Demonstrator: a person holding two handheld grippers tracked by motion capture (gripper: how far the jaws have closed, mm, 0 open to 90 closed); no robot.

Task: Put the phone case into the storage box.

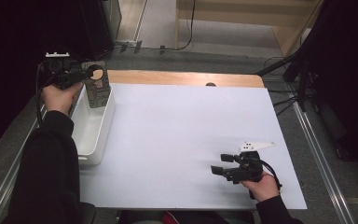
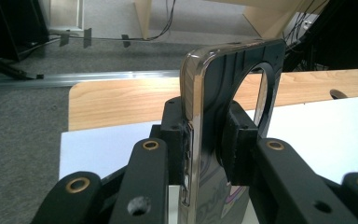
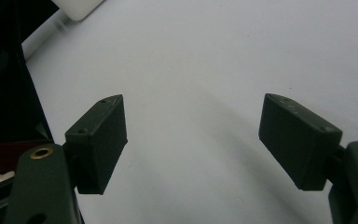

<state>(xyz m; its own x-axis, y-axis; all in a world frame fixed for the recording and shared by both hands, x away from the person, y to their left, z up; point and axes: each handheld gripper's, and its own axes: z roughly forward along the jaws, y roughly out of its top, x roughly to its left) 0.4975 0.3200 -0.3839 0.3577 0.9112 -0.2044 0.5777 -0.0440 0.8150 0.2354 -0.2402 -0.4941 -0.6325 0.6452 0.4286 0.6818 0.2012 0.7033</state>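
My left gripper [image 1: 89, 74] is shut on a dark patterned phone case [image 1: 97, 89] with a round cut-out, held upright over the far end of a white bin [image 1: 92, 140] at the table's left edge. In the left gripper view both pads clamp the phone case [image 2: 214, 88] from its two faces, and my left gripper [image 2: 209, 142] points toward the wooden table edge. Near the front right of the white sheet [image 1: 186, 126], my right gripper [image 1: 221, 164] rests low in the person's hand. Seen in its own view, my right gripper [image 3: 193, 142] stands open, with bare white surface between the pads.
The white sheet covers most of the wooden table [image 1: 182, 78]. The bin's inside looks bare. A dark stand [image 1: 303, 70] with cables rises off the table's far right corner. Grey carpet and a metal rail [image 1: 324, 163] border the right side.
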